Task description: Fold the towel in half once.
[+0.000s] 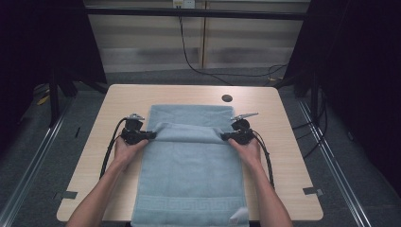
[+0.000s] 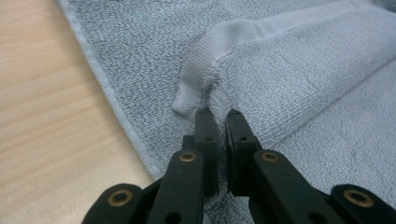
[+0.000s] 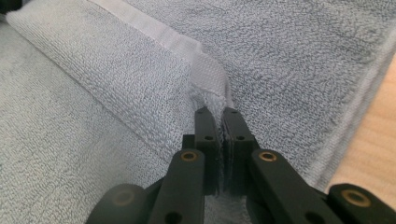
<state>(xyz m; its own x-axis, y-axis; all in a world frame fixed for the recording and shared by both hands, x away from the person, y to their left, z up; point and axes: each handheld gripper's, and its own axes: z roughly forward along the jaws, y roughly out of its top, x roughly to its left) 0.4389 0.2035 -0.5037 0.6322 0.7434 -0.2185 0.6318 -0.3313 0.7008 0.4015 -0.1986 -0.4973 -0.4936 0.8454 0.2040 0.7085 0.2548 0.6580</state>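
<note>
Wooden table (image 1: 118, 99), blue towel (image 1: 189, 184) corners pinched in both hand-held grippers (image 1: 152, 135) (image 1: 223, 136).

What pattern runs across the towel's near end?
A woven Greek-key band, same pale blue as the towel, clearest in the high view.

The near end of the towel (image 1: 189, 189) is cut off by the bottom edge of the high view, as are both forearms. The table (image 1: 283, 156) beneath the towel is hidden. The pinched towel corner is covered by the pads of the left gripper (image 2: 218, 114), and likewise at the right gripper (image 3: 215, 112). The room to either side is lost in darkness.
</note>
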